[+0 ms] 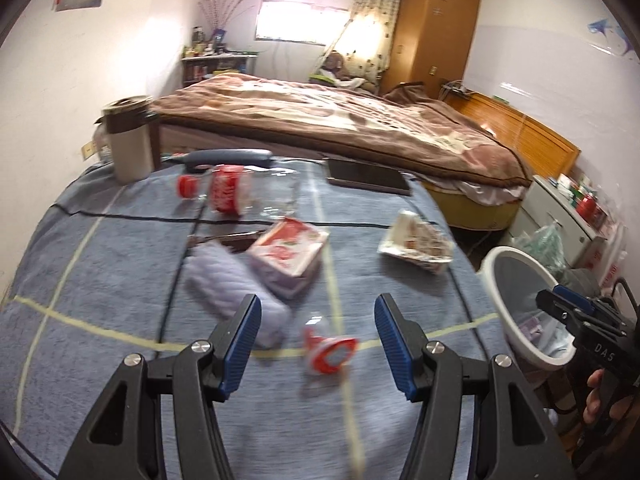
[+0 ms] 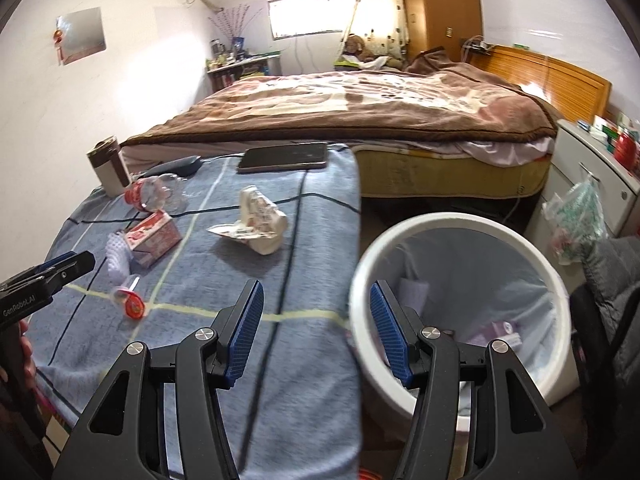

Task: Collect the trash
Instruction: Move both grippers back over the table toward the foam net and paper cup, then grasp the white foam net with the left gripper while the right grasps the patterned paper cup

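Trash lies on a table under a blue checked cloth (image 1: 100, 264): a small red-and-white cup (image 1: 330, 350), a red-and-white carton (image 1: 288, 254), a pale quilted wad (image 1: 228, 280), a crumpled wrapper (image 1: 416, 240) and a clear plastic bottle with a red label (image 1: 230, 190). My left gripper (image 1: 318, 340) is open and empty, with the cup between its fingers' line just ahead. My right gripper (image 2: 316, 328) is open and empty at the table's right edge, beside a white trash bin (image 2: 536, 256) that holds some trash. The cup (image 2: 130, 304), carton (image 2: 154, 238) and wrapper (image 2: 256, 224) show in the right wrist view.
A beige and brown tumbler (image 1: 128, 140), a dark case (image 1: 228, 158) and a tablet (image 1: 366, 178) stand at the table's far side. A bed with a brown blanket (image 1: 340, 120) lies behind. A white cabinet (image 2: 592, 168) and a grey jacket (image 2: 612, 272) are right of the bin.
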A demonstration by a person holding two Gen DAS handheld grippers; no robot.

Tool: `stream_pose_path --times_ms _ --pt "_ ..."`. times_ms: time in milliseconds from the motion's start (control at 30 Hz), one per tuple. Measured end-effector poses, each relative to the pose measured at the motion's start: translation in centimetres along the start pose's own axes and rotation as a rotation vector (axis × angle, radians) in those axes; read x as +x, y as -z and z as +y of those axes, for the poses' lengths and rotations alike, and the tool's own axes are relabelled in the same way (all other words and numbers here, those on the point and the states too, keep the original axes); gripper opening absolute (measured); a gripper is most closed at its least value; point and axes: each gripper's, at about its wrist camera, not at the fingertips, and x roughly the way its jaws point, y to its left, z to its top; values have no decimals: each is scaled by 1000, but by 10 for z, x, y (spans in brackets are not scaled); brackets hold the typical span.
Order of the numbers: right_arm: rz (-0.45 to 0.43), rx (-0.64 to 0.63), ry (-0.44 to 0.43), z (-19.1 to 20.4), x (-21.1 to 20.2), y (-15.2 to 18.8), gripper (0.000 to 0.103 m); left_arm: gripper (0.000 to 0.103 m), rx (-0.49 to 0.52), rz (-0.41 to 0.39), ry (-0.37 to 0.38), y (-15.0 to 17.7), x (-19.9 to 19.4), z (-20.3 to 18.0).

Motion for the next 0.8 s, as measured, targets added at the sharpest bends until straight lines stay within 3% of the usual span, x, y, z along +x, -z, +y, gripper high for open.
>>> stream_pose_path --times_ms 433,800 --pt "25 -63 -23 36 29 -16 57 62 -86 62 -53 6 20 58" --pt "50 -84 -4 41 62 -38 57 64 -116 108 -31 -4 50 56"
